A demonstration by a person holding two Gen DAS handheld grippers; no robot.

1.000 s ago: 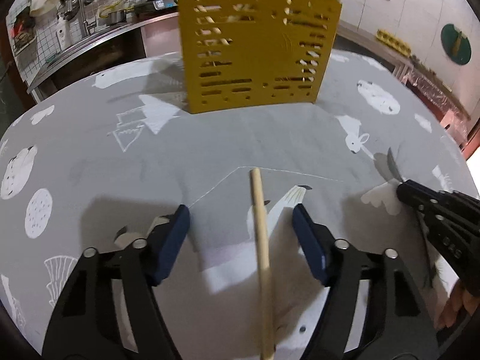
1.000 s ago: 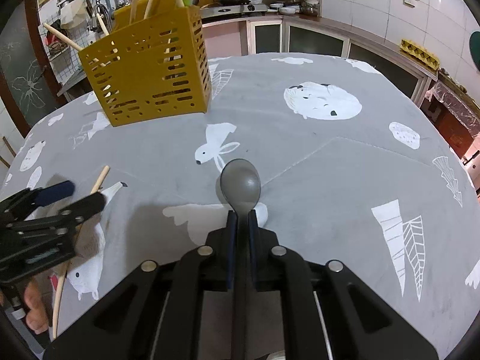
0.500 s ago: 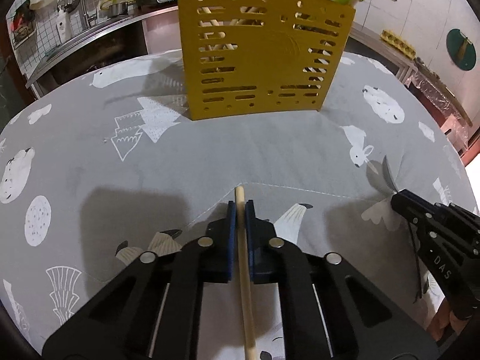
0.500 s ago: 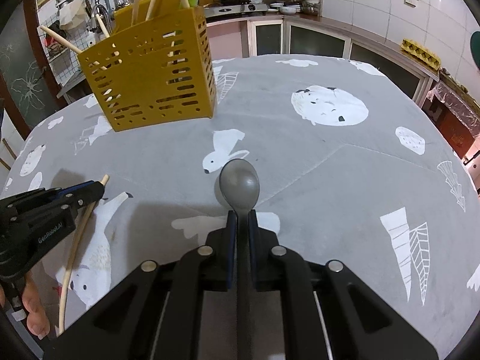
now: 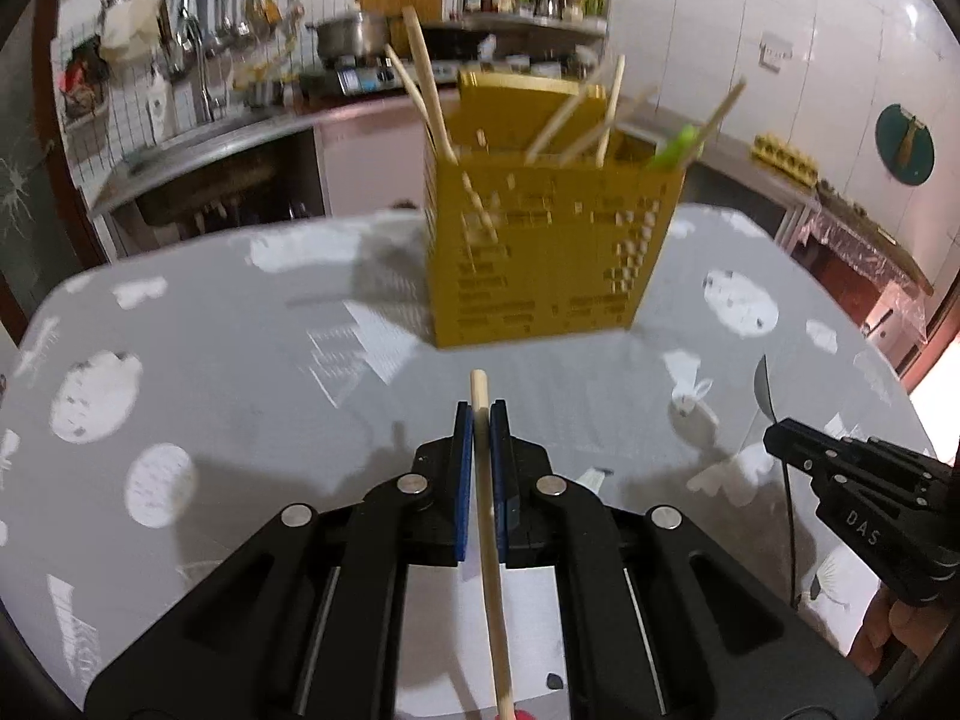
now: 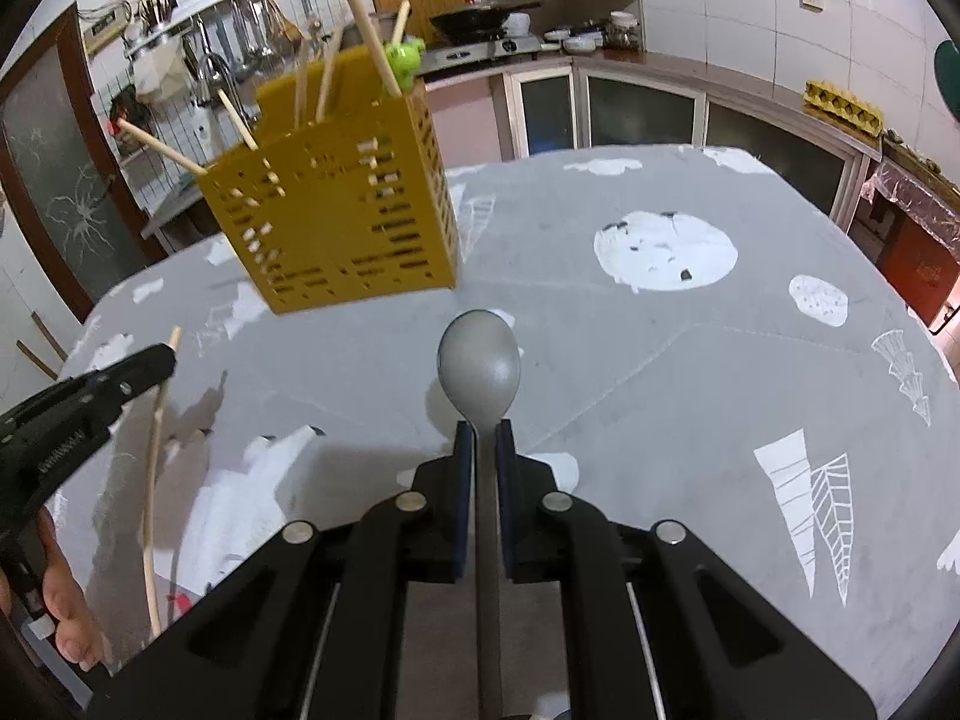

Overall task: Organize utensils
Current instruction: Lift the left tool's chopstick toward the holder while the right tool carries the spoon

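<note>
My left gripper (image 5: 480,414) is shut on a wooden chopstick (image 5: 489,534), lifted off the grey tablecloth (image 5: 240,396) with its tip just past the blue pads. My right gripper (image 6: 480,429) is shut on the handle of a grey spoon (image 6: 479,363), its bowl sticking out ahead. The yellow perforated utensil holder (image 5: 546,258) stands at the table's far side, with several chopsticks and a green-topped utensil (image 5: 678,147) in it. From the right wrist view the left gripper (image 6: 171,351) and its chopstick (image 6: 153,480) show at the left, and the holder (image 6: 342,222) stands beyond.
Behind the table runs a kitchen counter with a sink (image 5: 198,138), a stove and a pot (image 5: 348,39). A person's hand (image 6: 66,618) shows at the lower left of the right wrist view. The table's far edge lies just past the holder.
The left jaws closed on the chopstick that lay on the cloth, then lifted it up. The right gripper rose a little with the spoon. The holder now sits lower in both views.
</note>
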